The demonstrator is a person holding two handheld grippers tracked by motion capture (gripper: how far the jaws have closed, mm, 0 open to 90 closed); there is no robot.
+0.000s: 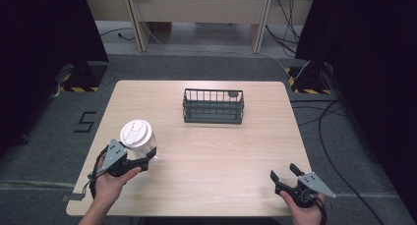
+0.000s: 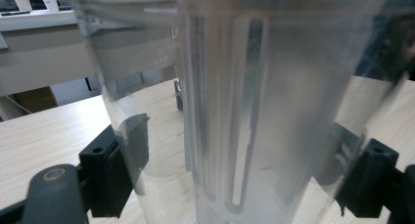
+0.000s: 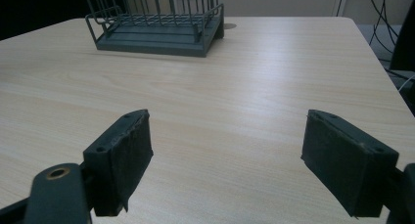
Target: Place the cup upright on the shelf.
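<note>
A clear plastic cup (image 1: 140, 141) with a white lid stands upright at the table's left, and my left gripper (image 1: 143, 162) is shut on its lower body. In the left gripper view the cup's clear wall (image 2: 244, 111) sits between the two black pads (image 2: 120, 172), close to the camera. A dark wire basket (image 1: 213, 106) stands at the middle back of the table, seen again at the upper left of the right gripper view as a basket (image 3: 156, 23). My right gripper (image 1: 285, 173) rests open near the front right edge with bare wood between its pads (image 3: 122, 160).
The wooden table (image 1: 221, 151) has free room between the cup and the basket and across its right half. Cables lie on the grey floor (image 1: 339, 131) to the right. A pale cabinet (image 1: 196, 9) stands beyond the far edge.
</note>
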